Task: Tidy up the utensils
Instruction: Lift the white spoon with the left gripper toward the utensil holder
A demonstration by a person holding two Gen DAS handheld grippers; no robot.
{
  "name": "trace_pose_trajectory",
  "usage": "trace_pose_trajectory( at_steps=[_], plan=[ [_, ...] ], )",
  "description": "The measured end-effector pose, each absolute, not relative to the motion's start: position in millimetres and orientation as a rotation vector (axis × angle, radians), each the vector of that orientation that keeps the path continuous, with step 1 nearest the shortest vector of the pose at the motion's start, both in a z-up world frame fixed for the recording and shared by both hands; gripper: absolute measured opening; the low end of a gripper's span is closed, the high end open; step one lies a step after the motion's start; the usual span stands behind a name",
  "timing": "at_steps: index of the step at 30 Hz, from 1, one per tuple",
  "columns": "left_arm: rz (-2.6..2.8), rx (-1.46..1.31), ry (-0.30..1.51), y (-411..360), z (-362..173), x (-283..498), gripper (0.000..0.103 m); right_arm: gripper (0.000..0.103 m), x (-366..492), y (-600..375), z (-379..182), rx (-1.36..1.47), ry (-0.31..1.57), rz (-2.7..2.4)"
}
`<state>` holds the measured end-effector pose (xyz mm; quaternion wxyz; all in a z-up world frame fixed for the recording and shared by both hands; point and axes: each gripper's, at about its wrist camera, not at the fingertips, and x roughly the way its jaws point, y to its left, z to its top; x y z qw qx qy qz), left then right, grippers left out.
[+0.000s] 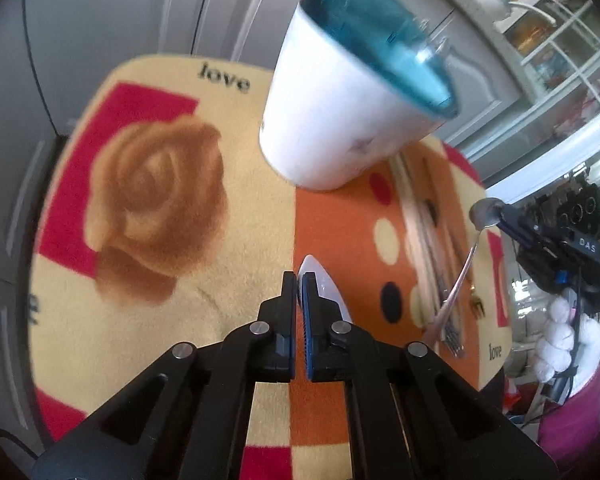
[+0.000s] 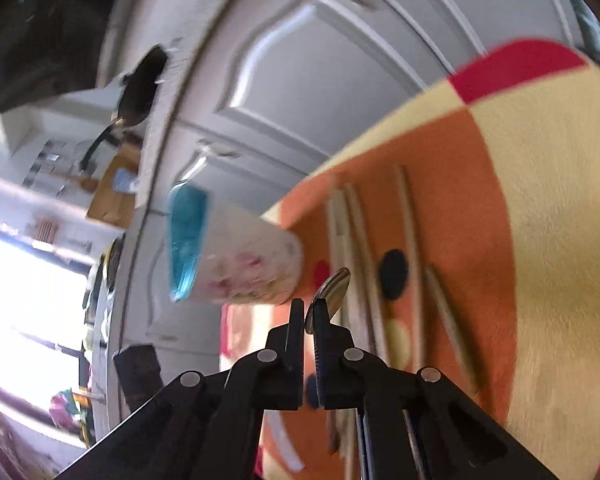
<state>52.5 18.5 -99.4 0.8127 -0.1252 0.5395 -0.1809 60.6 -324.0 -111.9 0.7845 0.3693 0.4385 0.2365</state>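
Left gripper (image 1: 299, 280): I see its black jaws pressed together, with nothing I can make out between the blue-edged pads. A white pointed plastic piece (image 1: 324, 292) lies on the mat just beyond the tips, partly hidden by the right-hand finger.
Right gripper (image 2: 309, 307): I read it as clamped on the bowl of a shiny metal spoon (image 2: 332, 286). From the left wrist view the spoon's handle hangs down over the mat, clear of it.
Cup: a white tapered plastic cup with a translucent teal liner at the rim (image 1: 356, 92) stands on the mat, at the edge of the orange panel, beyond both grippers. I cannot tell what is inside it.
Chopsticks: several pale wooden chopsticks (image 1: 418, 236) lie side by side on the orange panel, between the cup and the near edge of the mat.
Mat: a fleecy cream, red and orange mat (image 1: 236, 220) with a brown rose print and coloured dots covers the work surface.
Background: grey panelled cabinet doors (image 2: 300, 92) stand behind the mat.
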Motion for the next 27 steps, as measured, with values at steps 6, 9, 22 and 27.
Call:
trace_pose_trajectory(
  at_steps=[6,9,22,27],
  plan=[
    [-0.398,-0.293,1.123,22.2,-75.2,43.4,0.001,0.003,40.9,-317.7,-73.6,0.747,0.880,0.552],
    [-0.413,-0.274,1.056,26.6,-45.1,36.2,0.001,0.003,32.4,-314.9,-54.0,0.734,0.840,0.578],
    [-0.358,-0.269,1.076,46.9,-37.5,35.7,0.002,0.003,28.8,-303.5,-18.3,0.669,0.782,0.625],
    [-0.295,-0.274,1.186,58.0,-96.8,46.4,0.013,0.003,20.3,-299.3,-19.1,0.675,0.799,0.655]
  ],
)
